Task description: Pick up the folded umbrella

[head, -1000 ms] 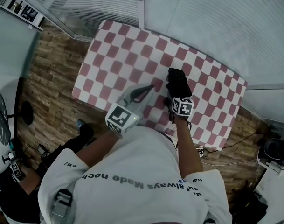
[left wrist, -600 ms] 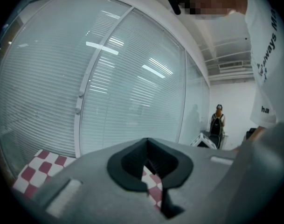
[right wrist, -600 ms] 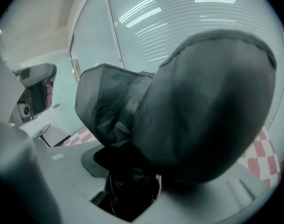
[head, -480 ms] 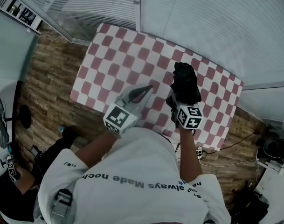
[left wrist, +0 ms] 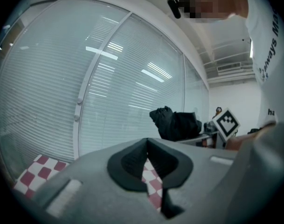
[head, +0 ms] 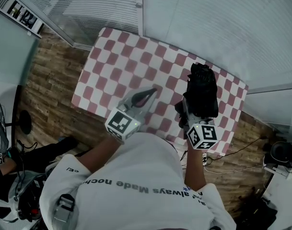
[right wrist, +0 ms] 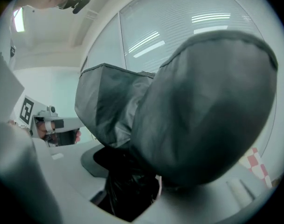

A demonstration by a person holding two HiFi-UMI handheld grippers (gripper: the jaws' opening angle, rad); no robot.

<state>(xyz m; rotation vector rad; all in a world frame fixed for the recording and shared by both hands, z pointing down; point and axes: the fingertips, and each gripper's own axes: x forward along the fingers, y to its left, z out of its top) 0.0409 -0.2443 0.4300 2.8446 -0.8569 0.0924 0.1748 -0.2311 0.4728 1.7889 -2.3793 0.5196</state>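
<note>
The checkered table [head: 118,56] lay below the folded umbrella [head: 202,92], which hung clear of it. The umbrella's slack black fabric bulged past the grip, so it could slide out and drop if the hold caught mostly cloth. The right gripper [right wrist: 132,190] had its jaws fairly wide, clamped on that bundle. The left gripper [left wrist: 146,164] was empty, its jaws together.

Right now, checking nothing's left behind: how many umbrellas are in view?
1. The folded umbrella is gripped in the right gripper, held above the right end of the checkered table. No other shows on it; the person's body hides its near edge.
</note>
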